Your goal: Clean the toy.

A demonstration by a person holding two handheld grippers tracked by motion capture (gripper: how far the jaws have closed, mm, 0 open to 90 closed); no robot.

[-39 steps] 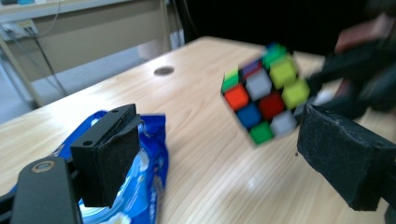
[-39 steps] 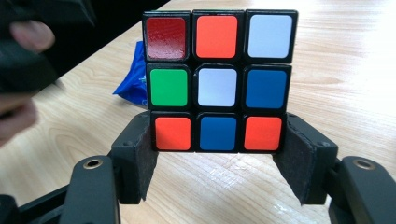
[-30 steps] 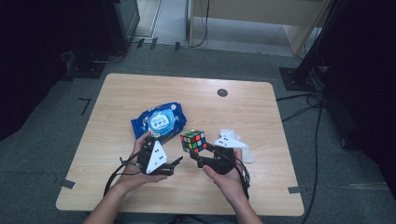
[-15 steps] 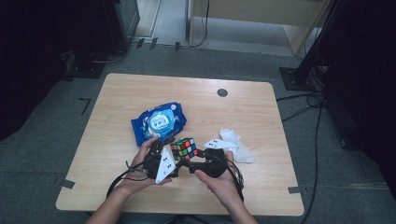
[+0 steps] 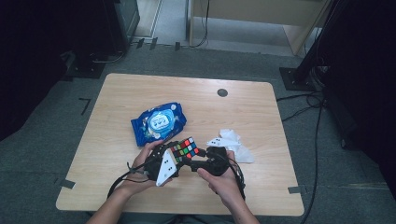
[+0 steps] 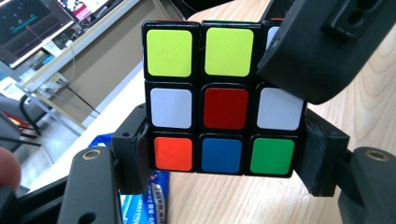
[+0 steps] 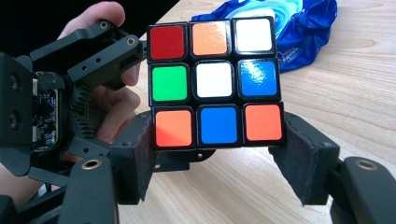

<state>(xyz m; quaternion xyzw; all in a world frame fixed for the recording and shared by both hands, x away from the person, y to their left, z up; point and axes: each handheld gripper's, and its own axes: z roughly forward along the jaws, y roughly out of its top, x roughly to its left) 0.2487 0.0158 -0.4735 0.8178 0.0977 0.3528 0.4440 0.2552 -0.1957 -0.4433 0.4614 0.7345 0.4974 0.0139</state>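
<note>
A scrambled Rubik's cube (image 5: pixel 186 149) is held just above the wooden table (image 5: pixel 266 116) near its front edge, between both grippers. My left gripper (image 5: pixel 177 157) comes in from the left and is shut on the cube's bottom layer (image 6: pixel 219 154). From the right, my right gripper (image 5: pixel 195 156) is shut on the cube (image 7: pixel 215 84), its pads on the lowest row. The left gripper view has a red-centred face, and the right gripper's black jaw covers the cube's top right corner. The right gripper view has a white-centred face, with the left gripper's body (image 7: pixel 70 93) and a hand behind it.
A blue wet-wipes pack (image 5: pixel 159 122) lies just behind the left hand. A crumpled white tissue (image 5: pixel 235 142) sits right of the cube. A small black grommet (image 5: pixel 222 92) is set in the table's far part. Cables trail off the front edge.
The right gripper carried the cube left and toward the front edge. The left gripper, apart from it a second ago, has moved in and shut on it.
</note>
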